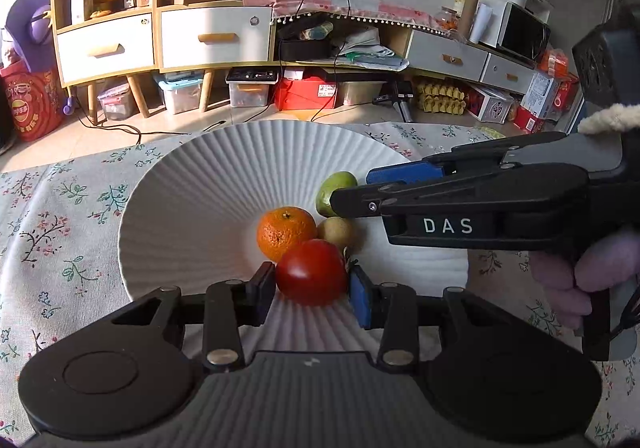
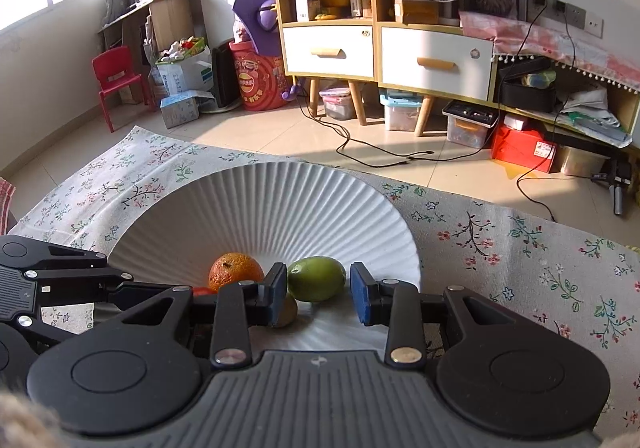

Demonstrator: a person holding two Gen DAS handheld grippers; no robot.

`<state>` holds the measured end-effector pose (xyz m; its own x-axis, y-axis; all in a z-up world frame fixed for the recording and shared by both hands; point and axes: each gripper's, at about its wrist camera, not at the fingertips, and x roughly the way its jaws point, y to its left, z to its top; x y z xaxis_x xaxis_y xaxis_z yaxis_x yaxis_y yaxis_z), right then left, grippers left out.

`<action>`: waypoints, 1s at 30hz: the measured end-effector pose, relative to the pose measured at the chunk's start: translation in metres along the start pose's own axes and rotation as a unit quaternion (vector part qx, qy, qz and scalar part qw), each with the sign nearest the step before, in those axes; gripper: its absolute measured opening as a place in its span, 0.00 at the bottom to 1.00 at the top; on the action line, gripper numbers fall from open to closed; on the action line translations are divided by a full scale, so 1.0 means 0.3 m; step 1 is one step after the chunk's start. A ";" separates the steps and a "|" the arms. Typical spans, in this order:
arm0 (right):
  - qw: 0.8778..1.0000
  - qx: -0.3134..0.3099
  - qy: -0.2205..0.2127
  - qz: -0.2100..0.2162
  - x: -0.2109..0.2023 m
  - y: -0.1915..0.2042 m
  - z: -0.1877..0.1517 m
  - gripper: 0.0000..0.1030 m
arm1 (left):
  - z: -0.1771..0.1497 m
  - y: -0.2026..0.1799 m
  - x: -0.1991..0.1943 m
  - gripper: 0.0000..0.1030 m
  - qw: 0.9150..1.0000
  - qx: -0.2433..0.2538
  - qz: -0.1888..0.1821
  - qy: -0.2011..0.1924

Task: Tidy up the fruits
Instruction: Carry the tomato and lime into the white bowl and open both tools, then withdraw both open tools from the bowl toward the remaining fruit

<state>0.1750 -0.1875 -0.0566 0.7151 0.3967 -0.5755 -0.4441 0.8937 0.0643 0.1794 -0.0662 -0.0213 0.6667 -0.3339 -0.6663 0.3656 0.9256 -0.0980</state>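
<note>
A white ribbed bowl (image 1: pixel 192 208) sits on the floral cloth and holds an orange mandarin (image 1: pixel 285 233), a red tomato (image 1: pixel 311 277), a green fruit (image 1: pixel 334 190) and a small brownish fruit (image 1: pixel 338 233). My left gripper (image 1: pixel 311 290) has its pads on both sides of the tomato, touching it. My right gripper (image 2: pixel 319 294) is open around the green fruit (image 2: pixel 316 278), with gaps at both pads. The bowl (image 2: pixel 256 208), mandarin (image 2: pixel 234 268) and brownish fruit (image 2: pixel 289 312) also show in the right wrist view. The right gripper reaches in from the right in the left wrist view (image 1: pixel 352 190).
The floral tablecloth (image 2: pixel 500 248) covers the table around the bowl. Beyond the table edge lie a tiled floor with cables (image 2: pixel 380 152), cabinets with drawers (image 2: pixel 436 64), storage boxes and a red chair (image 2: pixel 118 82).
</note>
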 end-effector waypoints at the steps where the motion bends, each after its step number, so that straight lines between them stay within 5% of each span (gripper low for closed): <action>1: 1.000 -0.001 0.001 0.001 0.002 0.003 -0.002 0.31 | 0.003 -0.002 0.005 0.36 1.000 0.006 0.004 0.000; 7: 1.000 0.004 -0.001 -0.001 0.005 -0.006 0.010 0.31 | 0.012 0.001 0.018 0.37 1.000 0.006 0.011 -0.001; 14: 1.000 0.020 -0.002 -0.005 -0.018 -0.006 0.017 0.33 | 0.008 -0.010 -0.021 0.56 1.000 0.016 0.009 -0.008; 21: 0.999 0.028 -0.007 -0.016 -0.078 0.017 0.037 0.49 | 0.012 -0.006 -0.102 0.75 1.000 0.017 0.009 -0.022; 30: 0.999 0.038 -0.008 -0.035 -0.144 0.066 0.044 0.69 | -0.012 0.003 -0.203 0.86 0.999 0.028 0.005 -0.029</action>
<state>0.1425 -0.1842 -0.0198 0.7524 0.3352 -0.5670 -0.3508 0.9325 0.0857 0.1368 -0.0443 0.0164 0.7067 -0.3361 -0.6226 0.3938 0.9179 -0.0485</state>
